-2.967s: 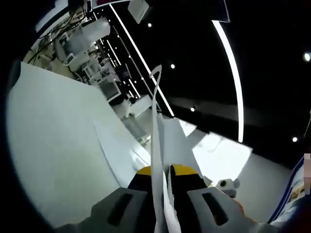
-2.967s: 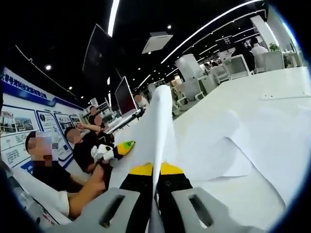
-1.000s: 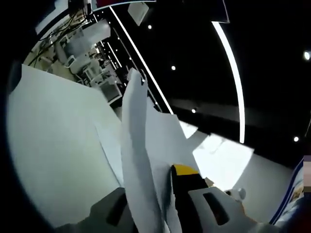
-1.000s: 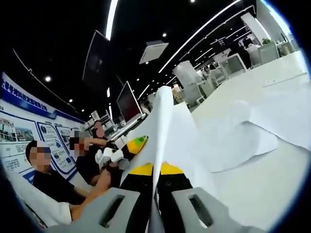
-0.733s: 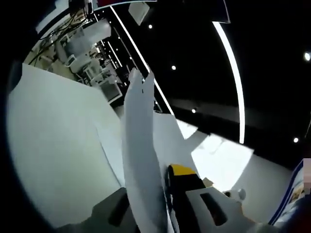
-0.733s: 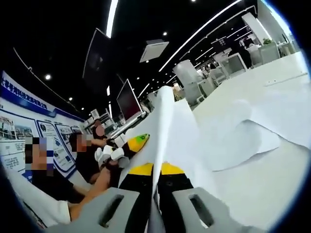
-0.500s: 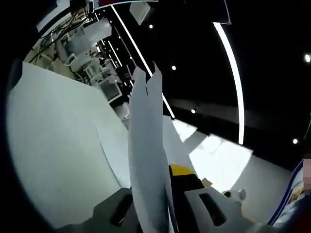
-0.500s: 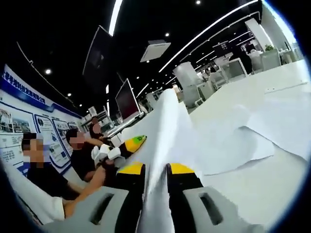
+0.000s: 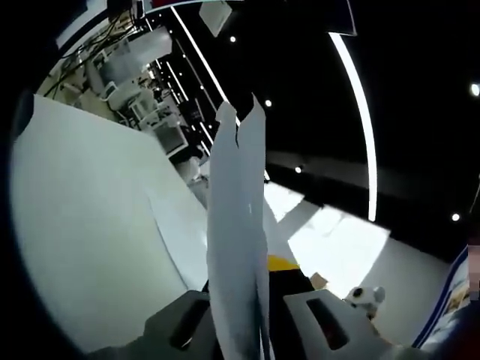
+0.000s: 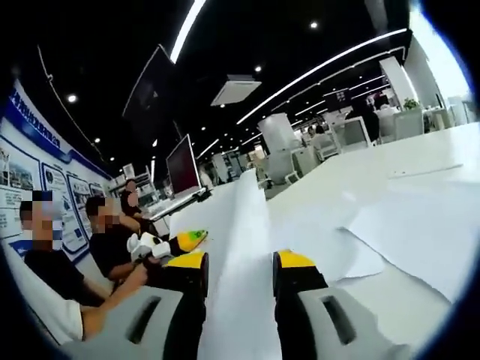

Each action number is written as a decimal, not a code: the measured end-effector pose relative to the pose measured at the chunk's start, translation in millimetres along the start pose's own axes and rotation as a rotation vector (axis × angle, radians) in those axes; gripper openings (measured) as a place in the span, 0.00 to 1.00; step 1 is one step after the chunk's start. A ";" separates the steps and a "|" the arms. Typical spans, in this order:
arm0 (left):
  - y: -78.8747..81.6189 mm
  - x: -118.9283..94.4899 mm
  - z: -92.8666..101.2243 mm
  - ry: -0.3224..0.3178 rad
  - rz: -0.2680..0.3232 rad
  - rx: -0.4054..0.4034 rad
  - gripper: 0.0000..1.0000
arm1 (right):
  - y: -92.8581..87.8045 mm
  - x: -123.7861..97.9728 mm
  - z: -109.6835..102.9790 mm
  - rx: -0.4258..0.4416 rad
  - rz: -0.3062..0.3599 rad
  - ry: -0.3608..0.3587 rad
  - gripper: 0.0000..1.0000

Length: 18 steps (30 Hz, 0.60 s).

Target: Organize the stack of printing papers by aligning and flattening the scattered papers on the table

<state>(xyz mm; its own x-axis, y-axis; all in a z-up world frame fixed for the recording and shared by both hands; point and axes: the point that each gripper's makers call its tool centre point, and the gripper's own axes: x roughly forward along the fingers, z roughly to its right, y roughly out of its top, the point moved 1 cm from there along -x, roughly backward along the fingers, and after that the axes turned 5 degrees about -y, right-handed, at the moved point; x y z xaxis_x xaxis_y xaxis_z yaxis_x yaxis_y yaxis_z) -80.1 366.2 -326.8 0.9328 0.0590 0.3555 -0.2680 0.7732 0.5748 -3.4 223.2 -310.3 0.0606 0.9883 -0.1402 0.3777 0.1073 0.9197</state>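
While the left hand-held gripper [image 9: 244,296] is pinching the upright papers [image 9: 237,225], the right hand-held gripper [image 10: 238,274] is standing apart around them [image 10: 244,277]; more sheets are lying on the counter [image 10: 420,169]. Thin, floppy, slippery: best squeezed near an edge.

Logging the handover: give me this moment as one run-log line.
left gripper: shut on paper stack | right gripper: open, paper between jaws | loose sheets on white table

An open-plan office: desk monitors [image 10: 182,166], white chairs [image 10: 351,133], wall posters [image 10: 39,187], strip ceiling lights [image 10: 322,67].
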 end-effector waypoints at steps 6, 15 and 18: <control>-3.1 0.3 0.6 0.005 -0.012 0.019 0.06 | 2.8 -1.9 17.2 -0.018 -0.008 -0.037 0.30; -6.5 0.3 3.5 -0.006 -0.021 0.027 0.06 | -5.3 20.3 28.2 -0.050 -0.082 -0.024 0.31; -5.5 0.0 4.9 -0.019 -0.017 0.020 0.06 | -12.1 30.5 28.4 -0.054 -0.116 0.010 0.36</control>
<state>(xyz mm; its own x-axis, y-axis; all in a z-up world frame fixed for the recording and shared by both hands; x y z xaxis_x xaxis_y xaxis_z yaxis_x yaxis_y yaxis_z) -79.9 358.8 -326.3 0.9325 0.0342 0.3595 -0.2574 0.7613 0.5952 20.1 249.0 -336.1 0.0103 0.9700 -0.2430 0.3317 0.2259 0.9159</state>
